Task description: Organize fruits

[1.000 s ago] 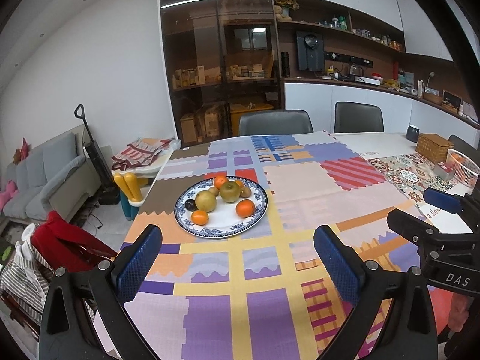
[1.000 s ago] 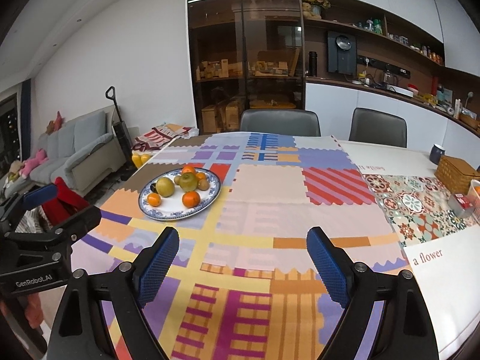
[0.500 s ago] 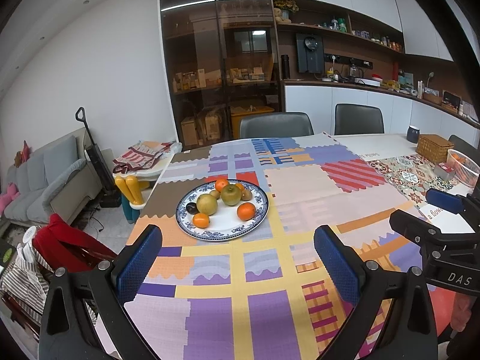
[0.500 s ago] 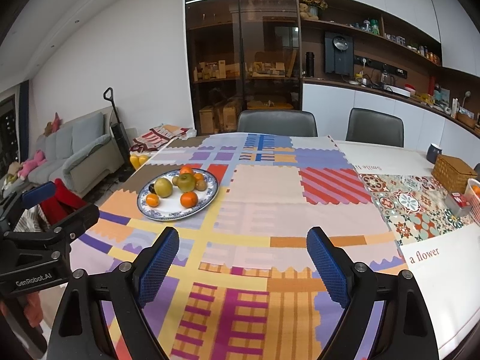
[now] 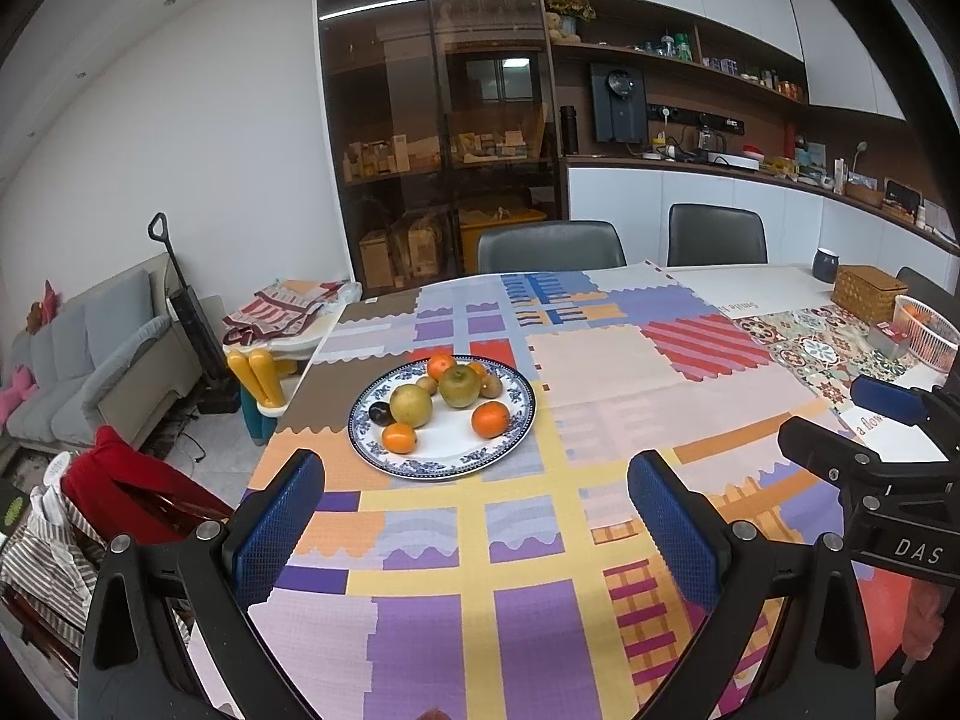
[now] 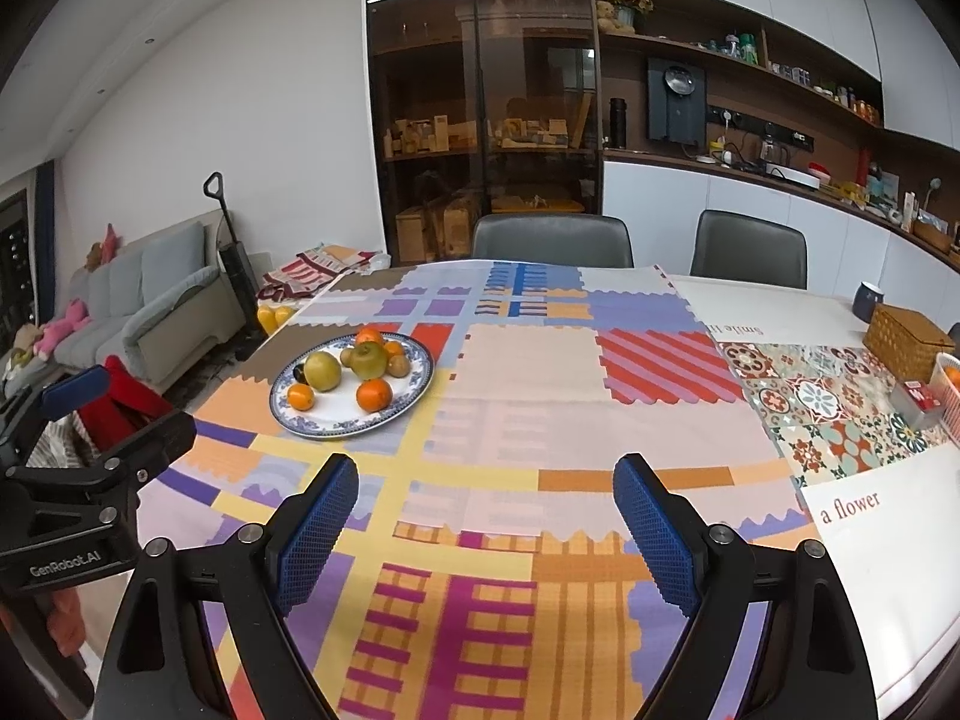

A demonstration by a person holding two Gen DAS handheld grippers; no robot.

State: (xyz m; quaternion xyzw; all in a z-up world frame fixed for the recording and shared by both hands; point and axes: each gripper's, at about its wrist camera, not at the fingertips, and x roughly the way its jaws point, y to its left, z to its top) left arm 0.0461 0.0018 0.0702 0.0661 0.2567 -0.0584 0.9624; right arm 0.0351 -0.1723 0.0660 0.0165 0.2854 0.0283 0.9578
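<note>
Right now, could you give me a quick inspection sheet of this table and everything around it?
Surface: table under a patchwork tablecloth.
Job's things: blue-and-white plate holding oranges, two green-yellow fruits, small brown fruits and one dark fruit.
Clutter: wicker box, dark mug, white mesh basket on the far right.
Grippers: left gripper and right gripper both open, empty, short of the plate.
Cables: a few at the counter sockets.
Surroundings: two grey chairs, glass cabinet, sofa, upright vacuum.
</note>
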